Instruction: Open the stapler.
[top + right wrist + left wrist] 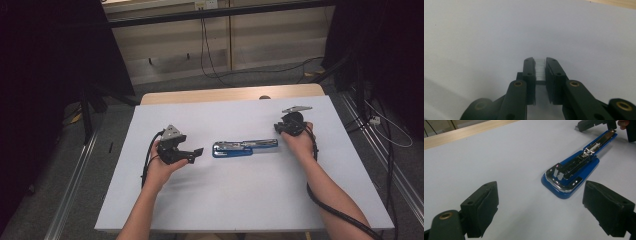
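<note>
Dark curtains hemmed the room on both sides, with pale cabinets and trailing cables on the grey floor beyond the table (150,97). White sheeting (240,195) covered its wooden top. I held the left gripper (199,151) with jaws spread wide and nothing between them. Just ahead of it lay the blue stapler (235,148), opened flat, its chrome magazine (584,157) stretching toward the right gripper (276,128). That one's jaws stood narrow, pinching a small strip of staples (539,68), near the stapler's far end.
</note>
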`<state>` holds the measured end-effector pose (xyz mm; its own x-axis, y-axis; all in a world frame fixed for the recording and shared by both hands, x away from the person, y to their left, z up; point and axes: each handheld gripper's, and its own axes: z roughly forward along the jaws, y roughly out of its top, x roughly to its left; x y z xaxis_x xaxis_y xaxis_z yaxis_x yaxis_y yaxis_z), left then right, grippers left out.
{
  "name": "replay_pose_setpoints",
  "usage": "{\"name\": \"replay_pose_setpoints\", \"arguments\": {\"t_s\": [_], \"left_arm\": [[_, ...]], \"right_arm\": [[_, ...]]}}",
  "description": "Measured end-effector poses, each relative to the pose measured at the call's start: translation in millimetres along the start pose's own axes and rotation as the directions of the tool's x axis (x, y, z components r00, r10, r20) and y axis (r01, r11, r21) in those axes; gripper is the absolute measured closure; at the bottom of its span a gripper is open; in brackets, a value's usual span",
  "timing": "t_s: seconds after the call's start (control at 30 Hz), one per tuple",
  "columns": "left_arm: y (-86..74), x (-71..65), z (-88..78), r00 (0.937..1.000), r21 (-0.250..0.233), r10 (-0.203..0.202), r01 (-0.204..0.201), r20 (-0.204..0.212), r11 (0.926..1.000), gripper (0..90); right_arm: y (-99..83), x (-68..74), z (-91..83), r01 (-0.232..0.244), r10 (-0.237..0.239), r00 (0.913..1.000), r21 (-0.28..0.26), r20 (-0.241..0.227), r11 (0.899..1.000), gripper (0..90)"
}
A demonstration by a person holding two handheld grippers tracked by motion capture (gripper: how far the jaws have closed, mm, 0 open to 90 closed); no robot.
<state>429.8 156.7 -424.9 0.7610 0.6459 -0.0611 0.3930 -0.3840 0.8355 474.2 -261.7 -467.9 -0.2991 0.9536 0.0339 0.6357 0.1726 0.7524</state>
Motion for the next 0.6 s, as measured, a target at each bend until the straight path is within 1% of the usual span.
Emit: {"name": "replay_pose_setpoints", "arguments": {"t_s": [0.13, 0.27, 0.33, 0.47, 0.6], "left_arm": [[-0.8, 0.7, -1.3, 1.0, 0.009, -0.005, 0.005, -0.001, 0.9999, 12.7], [-0.9, 1.6, -2.7, 1.0, 0.01, -0.009, 0.009, -0.002, 0.9999, 12.2], [-0.9, 1.6, -3.1, 0.9999, 0.011, -0.013, 0.013, -0.002, 0.9999, 12.0], [-0.7, 0.4, -2.0, 0.9999, 0.013, -0.014, 0.014, 0.008, 0.9998, 11.9], [-0.2, -0.3, -1.4, 0.9998, 0.015, -0.013, 0.013, 0.014, 0.9998, 11.8]], "right_arm": [[0.3, -0.7, -2.9, 0.005, -0.005, 0.9997, 0.002, -0.023, 1.0, 79.3], [2.7, 1.4, -10.5, 0.026, -0.026, 0.9979, -0.006, -0.06, 1.0, 79.3], [4.2, 3.3, -14.7, 0.026, -0.027, 0.9955, -0.011, -0.09, 1.0, 79.3], [7.9, 6.5, -22.4, 0.046, -0.049, 0.991, -0.027, -0.125, 0.999, 79.4], [12.9, 8.3, -30.7, 0.045, -0.052, 0.9844, -0.045, -0.168, 0.998, 79.3]]}}
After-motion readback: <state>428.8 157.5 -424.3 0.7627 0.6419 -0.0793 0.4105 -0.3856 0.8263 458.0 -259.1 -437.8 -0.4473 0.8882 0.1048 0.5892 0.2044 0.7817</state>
